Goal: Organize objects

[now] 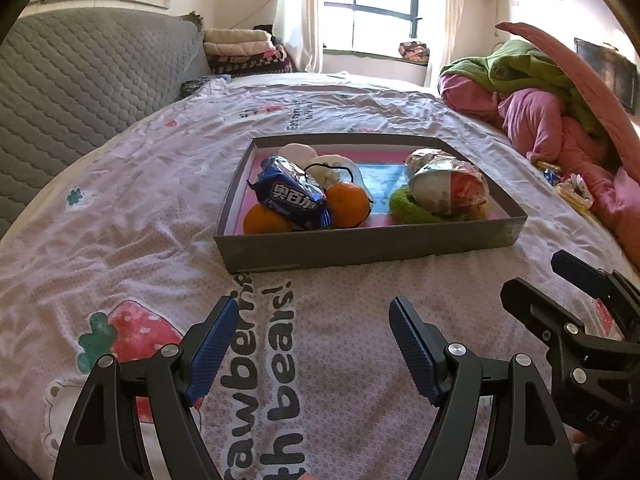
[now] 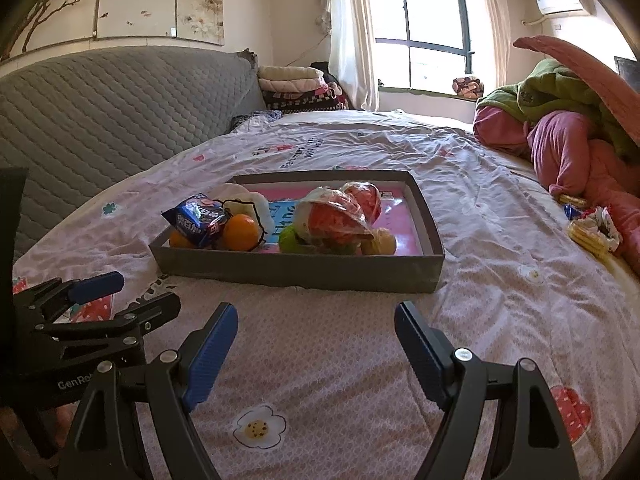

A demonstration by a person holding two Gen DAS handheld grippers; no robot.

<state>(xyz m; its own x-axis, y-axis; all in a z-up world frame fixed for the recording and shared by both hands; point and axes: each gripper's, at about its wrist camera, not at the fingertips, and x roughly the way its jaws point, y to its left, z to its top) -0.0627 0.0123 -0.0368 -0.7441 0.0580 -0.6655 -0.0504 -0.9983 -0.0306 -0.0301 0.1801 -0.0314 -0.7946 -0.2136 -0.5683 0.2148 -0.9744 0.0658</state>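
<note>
Box (image 1: 360, 240) sits mid-bed (image 1: 360, 360), already loaded: two oranges (image 1: 348, 204), blue snack pack (image 1: 294, 196), wrapped bowls (image 1: 448, 190), green ring (image 1: 404, 206). Left gripper (image 1: 314, 344) and right gripper (image 2: 316, 350) hover just short of it, fingers apart, holding nothing. Looks mostly done; snacks (image 2: 592, 228) by the pink bedding (image 2: 572, 160), well apart from box, probably left.

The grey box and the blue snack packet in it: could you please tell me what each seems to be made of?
The grey box looks like matte cardboard: thin straight walls, sharp folded corners, no shine, though a paper-covered board cannot be ruled out. The blue snack packet looks like glossy plastic film: it is crinkled, catches bright highlights, and carries printed white lettering.
</note>
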